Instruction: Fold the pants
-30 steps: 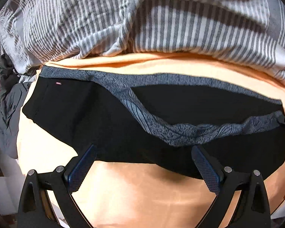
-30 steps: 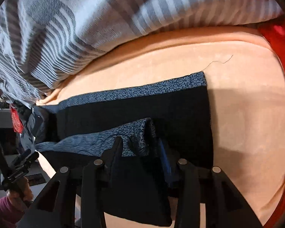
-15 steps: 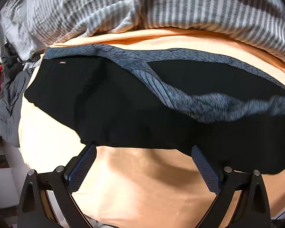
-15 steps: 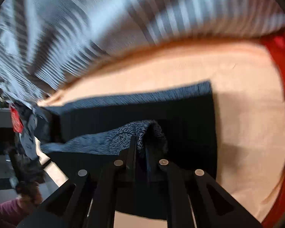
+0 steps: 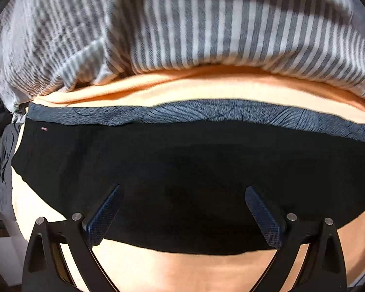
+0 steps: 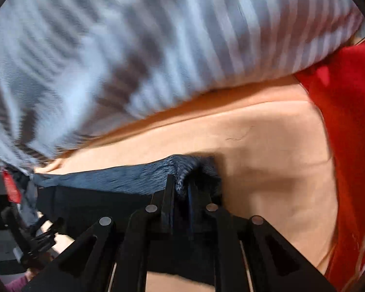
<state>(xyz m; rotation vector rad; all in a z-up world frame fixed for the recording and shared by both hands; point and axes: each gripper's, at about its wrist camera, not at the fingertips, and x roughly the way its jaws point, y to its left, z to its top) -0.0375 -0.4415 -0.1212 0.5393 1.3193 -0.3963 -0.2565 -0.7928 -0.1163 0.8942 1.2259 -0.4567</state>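
The black pants (image 5: 182, 170) with a blue-grey patterned waistband (image 5: 206, 112) lie folded across a peach sheet (image 5: 182, 275). My left gripper (image 5: 182, 209) is open and empty, its jaws wide apart just above the pants' near edge. My right gripper (image 6: 181, 194) is shut on the waistband corner (image 6: 182, 168) at the pants' right end, holding it at the far edge of the black fabric (image 6: 97, 206). The left gripper shows small at the lower left of the right wrist view (image 6: 41, 241).
A grey-and-white striped blanket (image 5: 206, 29) is bunched along the far side of the sheet. A red cloth (image 6: 348, 133) lies to the right. Dark grey clothes (image 5: 0, 170) hang at the left edge of the bed.
My right gripper closed on the loose waistband and carried it away from me, so it now lies along the far waistband. My left gripper stayed open and moved over the pants.
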